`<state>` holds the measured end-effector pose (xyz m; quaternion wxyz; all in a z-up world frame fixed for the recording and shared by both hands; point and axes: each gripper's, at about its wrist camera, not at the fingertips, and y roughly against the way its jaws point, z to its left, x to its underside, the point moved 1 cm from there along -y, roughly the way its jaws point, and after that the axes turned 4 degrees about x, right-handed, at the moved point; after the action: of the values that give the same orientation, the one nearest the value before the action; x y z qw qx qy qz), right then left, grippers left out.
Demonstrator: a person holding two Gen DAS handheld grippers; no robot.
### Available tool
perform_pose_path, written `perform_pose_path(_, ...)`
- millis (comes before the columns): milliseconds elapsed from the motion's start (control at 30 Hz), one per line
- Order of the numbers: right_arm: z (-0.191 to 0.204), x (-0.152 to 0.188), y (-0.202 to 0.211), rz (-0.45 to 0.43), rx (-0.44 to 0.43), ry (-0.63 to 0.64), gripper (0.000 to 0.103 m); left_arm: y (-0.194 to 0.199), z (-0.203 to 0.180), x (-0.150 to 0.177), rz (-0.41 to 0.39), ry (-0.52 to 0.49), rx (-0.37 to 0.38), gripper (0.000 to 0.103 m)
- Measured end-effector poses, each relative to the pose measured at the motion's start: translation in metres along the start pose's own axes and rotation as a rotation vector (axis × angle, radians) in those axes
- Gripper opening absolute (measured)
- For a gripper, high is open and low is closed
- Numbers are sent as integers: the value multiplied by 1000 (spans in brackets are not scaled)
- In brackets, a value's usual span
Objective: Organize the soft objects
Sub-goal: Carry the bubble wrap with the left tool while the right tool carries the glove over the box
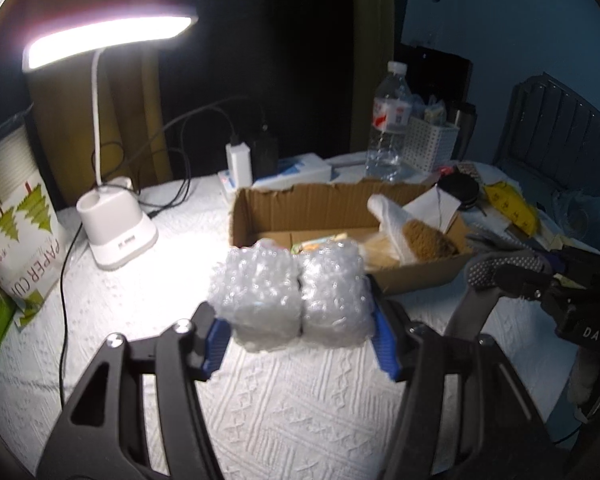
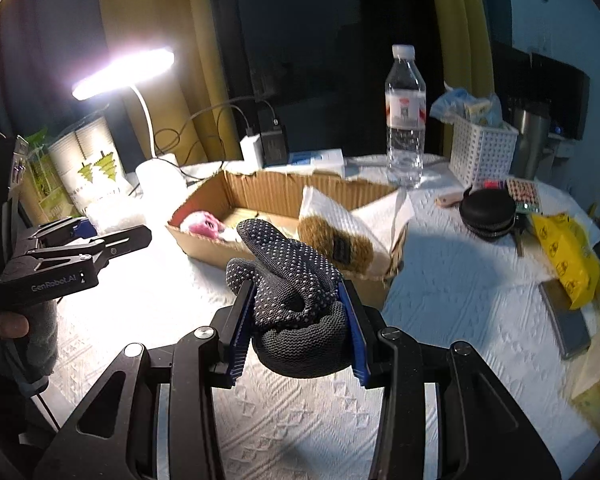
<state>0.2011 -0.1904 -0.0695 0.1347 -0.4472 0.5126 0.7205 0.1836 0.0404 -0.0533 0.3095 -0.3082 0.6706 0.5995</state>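
Note:
My left gripper (image 1: 298, 334) is shut on a folded wad of bubble wrap (image 1: 290, 290), held above the white tablecloth just in front of an open cardboard box (image 1: 300, 200). My right gripper (image 2: 298, 332) is shut on a rolled dark grey dotted glove (image 2: 296, 296), also held above the cloth in front of the box (image 2: 276, 192). The box holds a brown brush wrapped in white foam (image 2: 336, 236), a pink soft item (image 2: 202, 222) and other small things. The glove (image 1: 504, 270) and the right gripper body show at the right of the left wrist view.
A lit white desk lamp (image 1: 116, 232) stands left of the box, with a paper-cup pack (image 1: 20, 216) beyond it. Chargers and cables (image 1: 244, 160), a water bottle (image 2: 405, 120), a white basket (image 2: 482, 152), a round black case (image 2: 488, 208), a yellow bag (image 2: 568, 252) and a phone (image 2: 566, 320) crowd the back and right.

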Motion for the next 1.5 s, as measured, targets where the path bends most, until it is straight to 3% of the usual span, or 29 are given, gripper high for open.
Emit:
perform_pose_path(333, 2, -27, 0, -31, 5, 29, 43, 11, -2, -34, -84, -35, 11, 60)
perform_pose_path(700, -16, -55, -15, -54, 27, 13, 44, -7, 0, -67, -123, -62, 24, 60)
perform_pose_path(933, -23, -65, -40, -30, 22, 12, 44, -38, 6, -75, -94, -48, 24, 60)
perform_pose_path(1500, -40, -63, -120, 84, 5, -10, 44, -128, 18, -62, 69, -16, 44, 60)
